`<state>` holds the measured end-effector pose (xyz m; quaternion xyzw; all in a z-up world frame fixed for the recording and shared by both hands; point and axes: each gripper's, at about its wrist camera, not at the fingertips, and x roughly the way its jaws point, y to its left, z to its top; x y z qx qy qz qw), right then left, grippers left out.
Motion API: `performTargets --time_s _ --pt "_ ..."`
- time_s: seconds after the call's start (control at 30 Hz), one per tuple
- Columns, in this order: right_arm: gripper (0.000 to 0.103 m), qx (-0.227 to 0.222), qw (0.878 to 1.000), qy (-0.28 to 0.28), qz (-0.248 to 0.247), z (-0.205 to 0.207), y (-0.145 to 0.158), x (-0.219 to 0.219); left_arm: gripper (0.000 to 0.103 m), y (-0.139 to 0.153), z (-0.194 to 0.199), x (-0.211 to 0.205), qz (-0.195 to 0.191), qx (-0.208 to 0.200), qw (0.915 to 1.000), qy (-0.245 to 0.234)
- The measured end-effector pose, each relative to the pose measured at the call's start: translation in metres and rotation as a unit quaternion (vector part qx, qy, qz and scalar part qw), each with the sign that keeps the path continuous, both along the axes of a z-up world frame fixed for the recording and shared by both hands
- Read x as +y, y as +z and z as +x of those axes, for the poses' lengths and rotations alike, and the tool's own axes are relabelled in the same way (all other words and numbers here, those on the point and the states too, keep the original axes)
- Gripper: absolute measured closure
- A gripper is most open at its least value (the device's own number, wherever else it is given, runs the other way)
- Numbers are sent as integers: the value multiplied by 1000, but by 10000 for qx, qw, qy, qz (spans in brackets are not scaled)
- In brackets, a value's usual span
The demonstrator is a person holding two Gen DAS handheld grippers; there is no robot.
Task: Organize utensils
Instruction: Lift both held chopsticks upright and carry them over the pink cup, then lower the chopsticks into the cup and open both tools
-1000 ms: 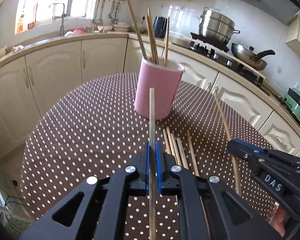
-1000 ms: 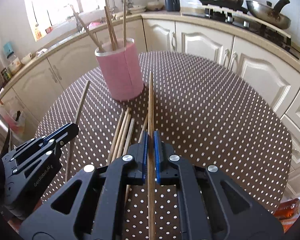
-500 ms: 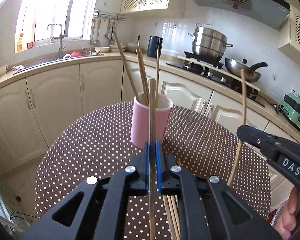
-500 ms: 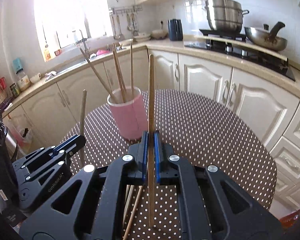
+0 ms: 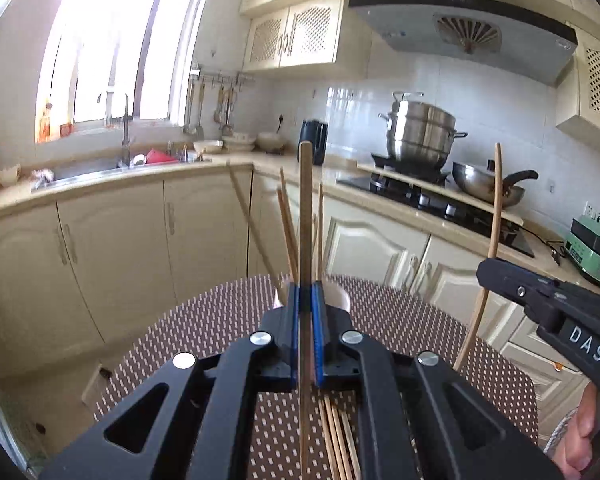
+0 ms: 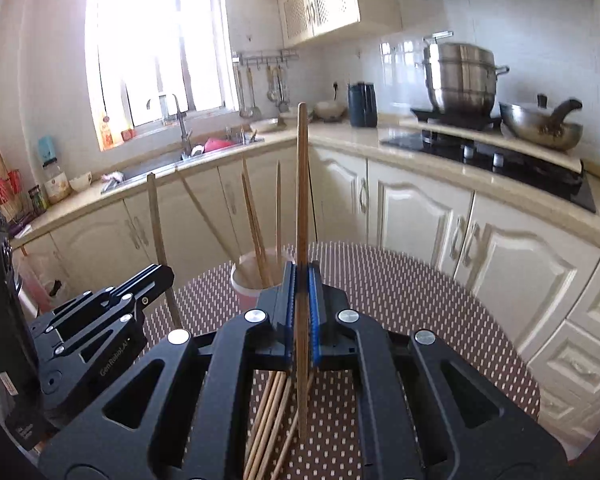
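My left gripper (image 5: 306, 300) is shut on a wooden chopstick (image 5: 305, 216) that stands upright. My right gripper (image 6: 301, 280) is shut on another wooden chopstick (image 6: 302, 184), also upright. Each gripper shows in the other's view, the right gripper (image 5: 496, 276) at the right and the left gripper (image 6: 156, 276) at the left. The pink holder (image 6: 246, 292) with several chopsticks in it stands on the dotted brown table (image 6: 400, 300), just beyond both grippers and mostly hidden behind the left one. Several loose chopsticks (image 6: 268, 412) lie on the table under the grippers.
Cream kitchen cabinets (image 6: 420, 216) and a counter curve around behind the table. A sink with a tap (image 5: 120, 132) is at the left. A steel pot (image 5: 420, 132) and a wok (image 5: 488, 188) sit on the stove at the right.
Both grippers have lifted and tilted up, each carrying its chopstick from lying low over the table to upright. The holder now sits lower in both views.
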<state>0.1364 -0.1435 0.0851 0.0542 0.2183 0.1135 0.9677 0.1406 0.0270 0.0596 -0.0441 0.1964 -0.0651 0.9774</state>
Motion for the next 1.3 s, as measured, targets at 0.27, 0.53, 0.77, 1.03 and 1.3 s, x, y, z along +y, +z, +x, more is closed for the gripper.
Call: performTargets --time_s 0.27,0.53,0.77,1.03,1.3 --pt "96 -350 9992 3 210 34 40 3 96 39 28 -4 33 -549 9984 109" --pt "96 -469 9985 -3 291 78 56 11 96 61 65 -1 -220 -826 9962 138" --pt "96 -565 9979 20 302 106 56 22 96 66 93 -2 -316 -885 9950 347" --pt "96 -194 9990 191 368 130 28 31 96 50 114 3 -249 -847 9954 370" --pt "96 475 9979 396 174 140 -10 36 96 12 116 0 90 -442 9985 294"
